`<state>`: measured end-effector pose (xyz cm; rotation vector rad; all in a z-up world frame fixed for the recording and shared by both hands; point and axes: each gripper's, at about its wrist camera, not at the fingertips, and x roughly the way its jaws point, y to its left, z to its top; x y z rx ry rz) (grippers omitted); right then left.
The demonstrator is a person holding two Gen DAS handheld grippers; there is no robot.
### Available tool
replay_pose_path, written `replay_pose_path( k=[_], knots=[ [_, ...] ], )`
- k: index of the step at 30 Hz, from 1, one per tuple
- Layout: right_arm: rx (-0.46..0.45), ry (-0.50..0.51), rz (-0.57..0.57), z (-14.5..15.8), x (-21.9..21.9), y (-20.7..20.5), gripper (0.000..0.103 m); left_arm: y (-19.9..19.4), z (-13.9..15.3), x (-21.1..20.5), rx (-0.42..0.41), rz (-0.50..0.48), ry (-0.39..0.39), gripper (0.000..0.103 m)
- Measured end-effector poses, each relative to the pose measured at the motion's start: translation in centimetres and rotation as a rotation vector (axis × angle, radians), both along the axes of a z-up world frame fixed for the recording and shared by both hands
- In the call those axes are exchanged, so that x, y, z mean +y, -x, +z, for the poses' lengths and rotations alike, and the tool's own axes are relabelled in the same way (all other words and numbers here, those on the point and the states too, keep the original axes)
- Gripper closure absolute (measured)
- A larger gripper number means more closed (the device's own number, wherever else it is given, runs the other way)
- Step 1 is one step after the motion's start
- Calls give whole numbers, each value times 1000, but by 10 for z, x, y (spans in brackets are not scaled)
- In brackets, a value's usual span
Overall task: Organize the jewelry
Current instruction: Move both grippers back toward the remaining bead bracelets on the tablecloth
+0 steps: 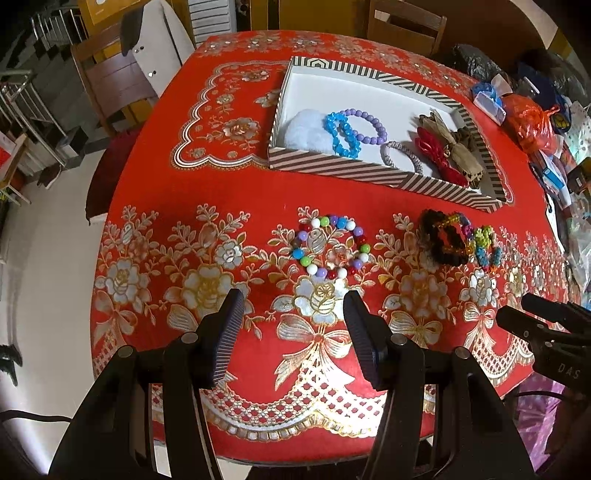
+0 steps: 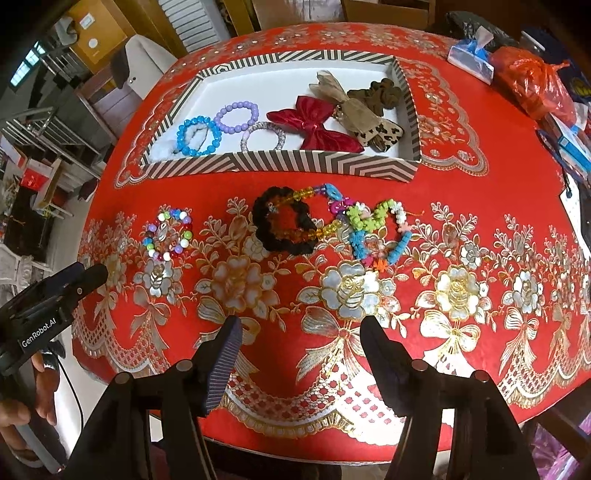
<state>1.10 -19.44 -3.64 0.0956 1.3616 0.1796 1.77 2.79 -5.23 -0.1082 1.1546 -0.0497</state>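
Both jaws parted, empty, over table edge; left gripper (image 1: 293, 325) near beaded bracelet (image 1: 330, 245), right gripper (image 2: 301, 341); striped box (image 1: 369, 176) beyond

red floral tablecloth (image 1: 258, 236) covering the table | orange plastic bag (image 2: 528, 79) lying at the far right edge | blue-and-white packet (image 2: 471, 59) sitting just beside the bag | wooden chair (image 1: 110, 81) standing at the far left, white garment (image 1: 159, 40) hanging over it | second wooden chair (image 1: 406, 26) standing behind the table
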Motion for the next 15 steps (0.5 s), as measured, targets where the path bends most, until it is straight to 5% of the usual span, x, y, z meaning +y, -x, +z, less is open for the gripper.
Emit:
replay_pose_path(
  k=[15],
  knots=[
    [30,0,-20,-8,-13,8,39,5,-6,17,36,41,34,47]
  ],
)
